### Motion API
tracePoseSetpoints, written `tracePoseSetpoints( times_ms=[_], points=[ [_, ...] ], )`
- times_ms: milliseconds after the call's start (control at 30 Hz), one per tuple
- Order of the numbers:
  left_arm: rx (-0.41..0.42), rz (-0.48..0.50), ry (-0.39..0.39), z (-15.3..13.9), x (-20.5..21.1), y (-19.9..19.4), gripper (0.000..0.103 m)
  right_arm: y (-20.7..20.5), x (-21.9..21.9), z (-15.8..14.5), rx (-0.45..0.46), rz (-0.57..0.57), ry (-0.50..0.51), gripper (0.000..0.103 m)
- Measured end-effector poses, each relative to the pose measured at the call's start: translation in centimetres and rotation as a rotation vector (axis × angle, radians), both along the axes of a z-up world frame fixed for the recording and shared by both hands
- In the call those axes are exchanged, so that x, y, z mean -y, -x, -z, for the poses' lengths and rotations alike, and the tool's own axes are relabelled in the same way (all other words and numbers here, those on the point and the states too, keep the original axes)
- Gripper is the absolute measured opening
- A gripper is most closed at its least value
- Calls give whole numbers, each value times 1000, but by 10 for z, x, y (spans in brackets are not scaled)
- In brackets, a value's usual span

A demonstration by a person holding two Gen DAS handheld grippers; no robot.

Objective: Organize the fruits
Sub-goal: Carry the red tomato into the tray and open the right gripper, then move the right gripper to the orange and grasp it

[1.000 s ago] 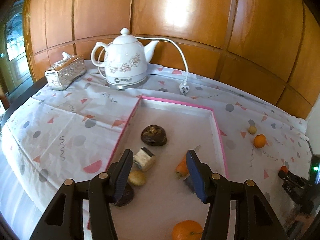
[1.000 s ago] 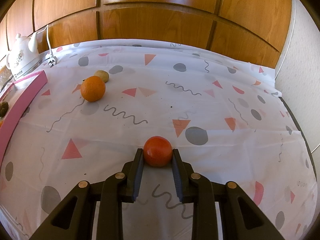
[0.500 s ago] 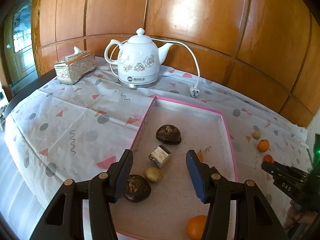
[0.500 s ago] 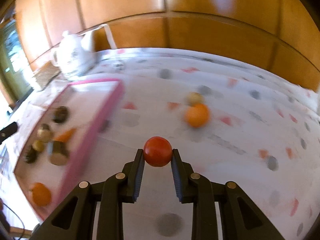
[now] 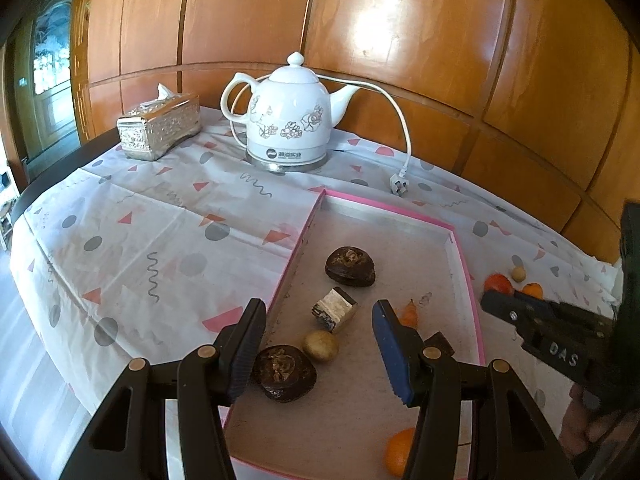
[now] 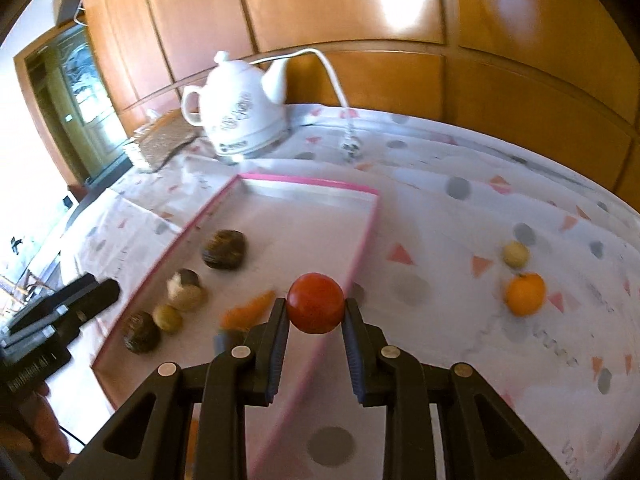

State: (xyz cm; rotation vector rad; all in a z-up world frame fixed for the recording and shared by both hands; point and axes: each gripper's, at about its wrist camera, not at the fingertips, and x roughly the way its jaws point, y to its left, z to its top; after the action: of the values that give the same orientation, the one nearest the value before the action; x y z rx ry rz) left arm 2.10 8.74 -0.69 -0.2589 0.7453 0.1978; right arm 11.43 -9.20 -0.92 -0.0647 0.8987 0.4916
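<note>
Right wrist view shows us the right gripper point(image 6: 316, 312) with fingers clamped on a red fruit point(image 6: 316, 308) (perhaps a tomato) at frame centre, over the pink tray's point(image 6: 362, 240) right rim. Lower centre of our left wrist view, the left gripper point(image 5: 318, 344) gapes empty.

A white ceramic kettle point(image 5: 289, 120) with a floral print stands far beyond the fingers, its white cord point(image 5: 394, 108) looping to an unplugged plug point(image 5: 400, 187) lying on the patterned tablecloth point(image 5: 140, 220) that covers the bench. A silver embossed tissue box point(image 5: 160, 126) sits left of the kettle, before wood-panelled walls point(image 5: 400, 32).
</note>
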Motion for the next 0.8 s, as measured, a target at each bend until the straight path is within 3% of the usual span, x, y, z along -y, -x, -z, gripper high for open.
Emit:
tracePoseSetpoints(
  times_ms=[233, 367, 533, 800],
  points=[
    [-12, -17, 6, 5, -7, 1, 56, -20, -41, 3, -43, -51, -18, 28],
    [-27, -26, 11, 10, -11, 2, 56, -24, -55, 13, -48, -54, 12, 38],
    [-34, -23, 13, 14, -10, 1, 56, -19, -50, 21, -63, -32, 12, 38],
    [-29, -24, 9, 10, -5, 1, 58, 2, -28, 10, -18, 31, -13, 38]
  ],
)
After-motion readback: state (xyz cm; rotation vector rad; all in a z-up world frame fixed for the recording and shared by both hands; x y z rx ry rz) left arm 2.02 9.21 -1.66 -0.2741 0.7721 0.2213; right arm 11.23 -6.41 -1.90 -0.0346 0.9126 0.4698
